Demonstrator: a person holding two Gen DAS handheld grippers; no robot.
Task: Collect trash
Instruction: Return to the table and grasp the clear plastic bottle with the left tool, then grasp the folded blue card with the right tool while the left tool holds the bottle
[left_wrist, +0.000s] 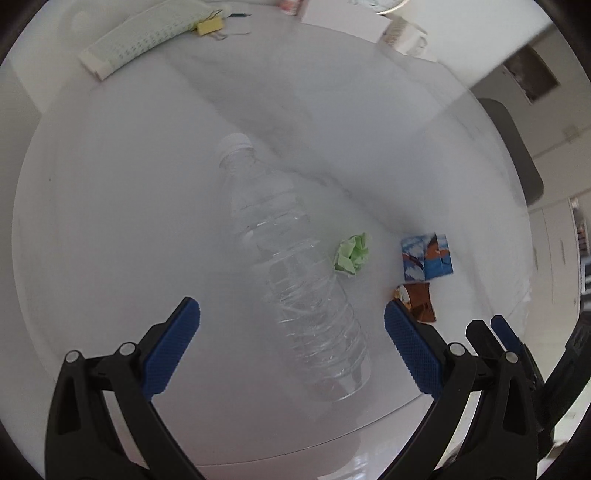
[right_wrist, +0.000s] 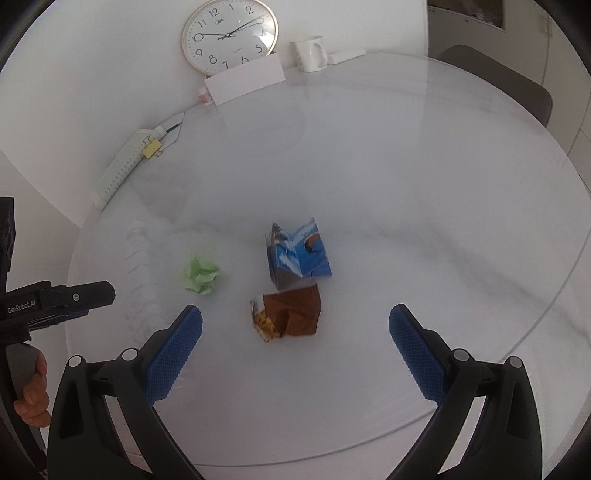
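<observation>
Bottle (left_wrist: 295, 269) lies on its side on the desk (left_wrist: 110, 221), between the wide-open fingers of the left tool (left_wrist: 291, 347), which holds nothing. Rightward sit a green paper wad (left_wrist: 351, 254), a blue wrapper (left_wrist: 426, 261) and a brown wrapper (right_wrist: 295, 314). Right tool (right_wrist: 295, 347), also wide open and empty, hovers at the brown wrapper. Recommended: straddle each item squarely at mid-body, then close.

Clear bottle (left_wrist: 295, 273) only a blur in right wrist view; brown wrapper (left_wrist: 417, 301) partly behind finger pad; clock (right_wrist: 229, 35) rim cropped at top.
</observation>
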